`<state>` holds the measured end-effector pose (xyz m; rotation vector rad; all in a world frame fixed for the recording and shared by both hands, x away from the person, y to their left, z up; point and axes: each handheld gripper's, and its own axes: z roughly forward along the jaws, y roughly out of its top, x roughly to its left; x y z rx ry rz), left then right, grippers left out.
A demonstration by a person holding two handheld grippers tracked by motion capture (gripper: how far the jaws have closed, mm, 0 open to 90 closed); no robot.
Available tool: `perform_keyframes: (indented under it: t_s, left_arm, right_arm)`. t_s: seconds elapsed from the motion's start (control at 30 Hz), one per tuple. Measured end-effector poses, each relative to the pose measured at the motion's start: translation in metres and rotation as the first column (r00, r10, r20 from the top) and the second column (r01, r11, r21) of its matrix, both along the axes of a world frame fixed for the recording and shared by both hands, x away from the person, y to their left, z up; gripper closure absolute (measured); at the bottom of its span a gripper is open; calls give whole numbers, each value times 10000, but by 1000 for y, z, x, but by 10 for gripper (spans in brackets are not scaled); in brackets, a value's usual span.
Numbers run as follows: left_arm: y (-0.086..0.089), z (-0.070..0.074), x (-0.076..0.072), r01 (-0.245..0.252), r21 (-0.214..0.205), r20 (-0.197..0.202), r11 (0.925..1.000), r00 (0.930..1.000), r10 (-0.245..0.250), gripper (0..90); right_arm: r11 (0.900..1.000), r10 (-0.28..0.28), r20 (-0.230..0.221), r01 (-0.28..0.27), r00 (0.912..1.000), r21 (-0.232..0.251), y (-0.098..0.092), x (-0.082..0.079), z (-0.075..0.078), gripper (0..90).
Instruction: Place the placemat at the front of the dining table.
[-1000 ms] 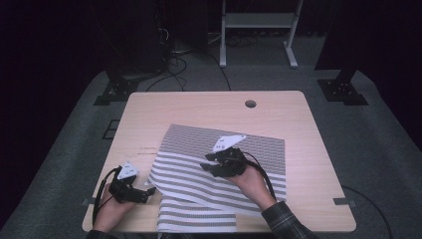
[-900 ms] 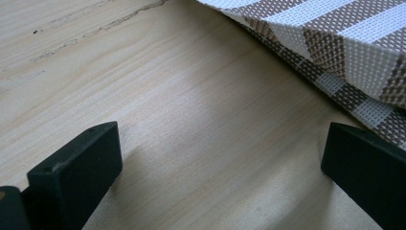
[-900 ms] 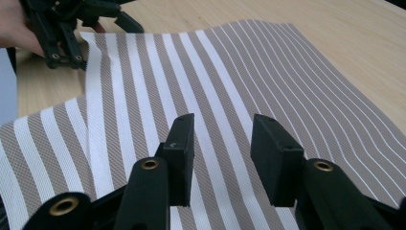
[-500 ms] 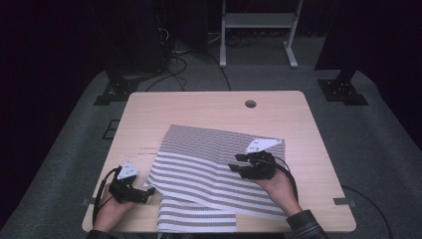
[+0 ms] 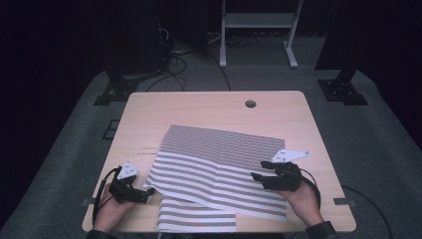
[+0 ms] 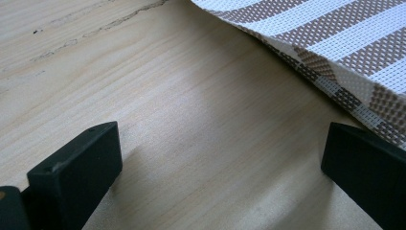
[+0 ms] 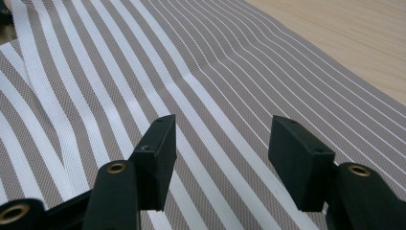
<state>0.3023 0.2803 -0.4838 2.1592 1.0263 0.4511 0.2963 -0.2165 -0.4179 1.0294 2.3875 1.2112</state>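
Note:
A brown-and-white striped woven cloth point(image 5: 214, 172) lies partly folded on the wooden table point(image 5: 199, 112). My left gripper point(image 5: 148, 190) rests at the cloth's left edge, open wide over bare wood, with the cloth's edge point(image 6: 335, 57) just beyond its right jaw. My right gripper point(image 5: 256, 177) hovers over the cloth's right part point(image 7: 143, 72), held by a hand. Its jaws have just been opening, and nothing is between them.
A round hole point(image 5: 250, 103) sits in the table near its far edge. The cloth's lower flap point(image 5: 196, 219) reaches the near edge. Dark carpet, cables and a white stand point(image 5: 256, 30) lie beyond the table.
My right gripper has moved to the right across the cloth, from its middle toward its right side. The cloth there has flattened. The left gripper has stayed put.

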Motion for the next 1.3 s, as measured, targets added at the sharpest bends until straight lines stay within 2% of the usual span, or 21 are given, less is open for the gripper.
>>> perform_keyframes:
  t_s: [0.17,0.4,0.63,0.87,1.0,1.23,1.3]
  left_arm:
    - [0,0,0,-4,-17,14,10000,10000,4,0]
    - [0,0,-1,35,-30,17,10000,10000,-35,0]
    - [1,0,-2,48,-42,2,10000,10000,-48,0]
    - [1,0,-2,47,-47,7,10000,10000,-47,0]
    - [1,0,-2,46,-43,2,10000,10000,-46,0]
    - [1,0,-2,47,-42,3,10000,10000,-47,0]
    - [1,0,-2,48,-48,7,10000,10000,-48,0]
  right_arm:
    - [9996,-282,-115,282,9995,0,-17,-13,-6,396]
    - [9984,-560,-230,559,9982,-70,-28,-25,-11,381]
    - [9966,-791,-597,775,9951,-291,-39,-43,-23,373]
    - [9949,-883,-893,835,9921,-561,-47,-61,-32,368]
    - [9939,-902,-1260,813,9879,-741,-50,-76,-42,368]
    - [9931,-876,-1609,736,9831,-915,-52,-84,-49,374]
    - [9917,-830,-1732,642,9814,-1115,-50,-86,-53,383]
